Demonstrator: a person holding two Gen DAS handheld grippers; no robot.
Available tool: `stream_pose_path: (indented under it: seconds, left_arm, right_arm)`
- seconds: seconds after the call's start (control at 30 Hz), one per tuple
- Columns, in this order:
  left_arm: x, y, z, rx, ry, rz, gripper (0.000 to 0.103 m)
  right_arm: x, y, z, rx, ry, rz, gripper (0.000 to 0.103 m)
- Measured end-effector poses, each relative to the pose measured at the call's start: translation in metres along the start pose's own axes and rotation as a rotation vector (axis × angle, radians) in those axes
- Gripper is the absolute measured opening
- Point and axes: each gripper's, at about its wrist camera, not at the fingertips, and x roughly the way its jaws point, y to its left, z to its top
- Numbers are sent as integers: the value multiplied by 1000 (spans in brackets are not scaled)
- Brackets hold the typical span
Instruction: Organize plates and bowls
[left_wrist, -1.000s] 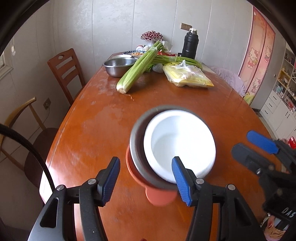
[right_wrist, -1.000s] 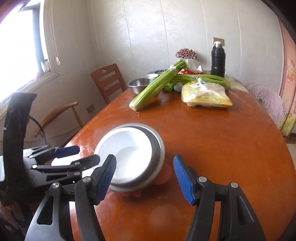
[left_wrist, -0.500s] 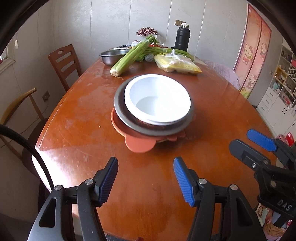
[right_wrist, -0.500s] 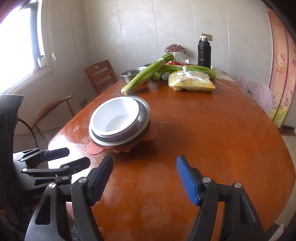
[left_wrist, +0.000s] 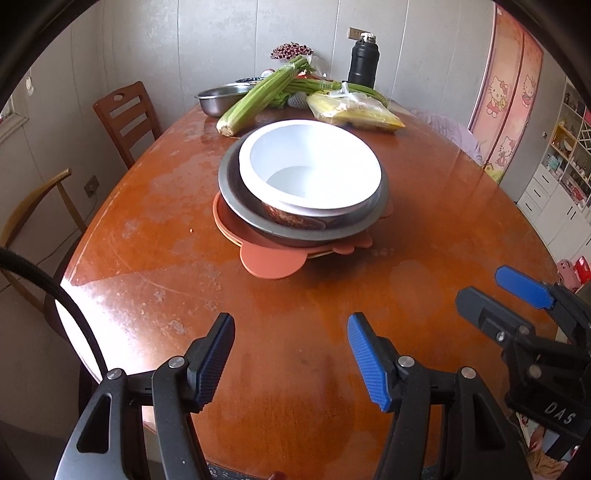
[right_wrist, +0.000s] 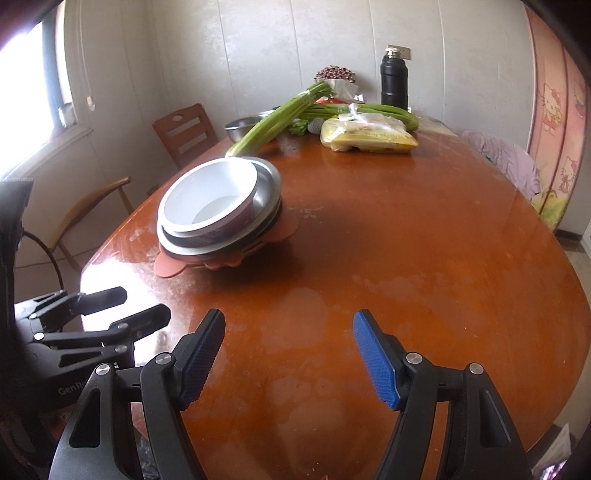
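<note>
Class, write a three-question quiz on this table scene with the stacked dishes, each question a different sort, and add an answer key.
1. True or false: the white bowl sits at the top of the stack.
2. Multiple choice: what lies directly under the metal plate? A) a folded towel B) an orange mat C) a cutting board
3. Fill in: neither the left hand-held gripper nor the right hand-held gripper holds anything; both stand ____ over the table.

Key: 1 true; 2 B; 3 open. Both sets of jaws have just been opening, with nothing between them.
</note>
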Motion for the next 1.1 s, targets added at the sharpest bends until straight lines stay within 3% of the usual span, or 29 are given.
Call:
stream_pose_path:
  seconds: [1.1]
  left_arm:
    - [6,1,-4,5,18,-10,64]
  right_arm:
    - [-5,5,0,-28,10,-19,74]
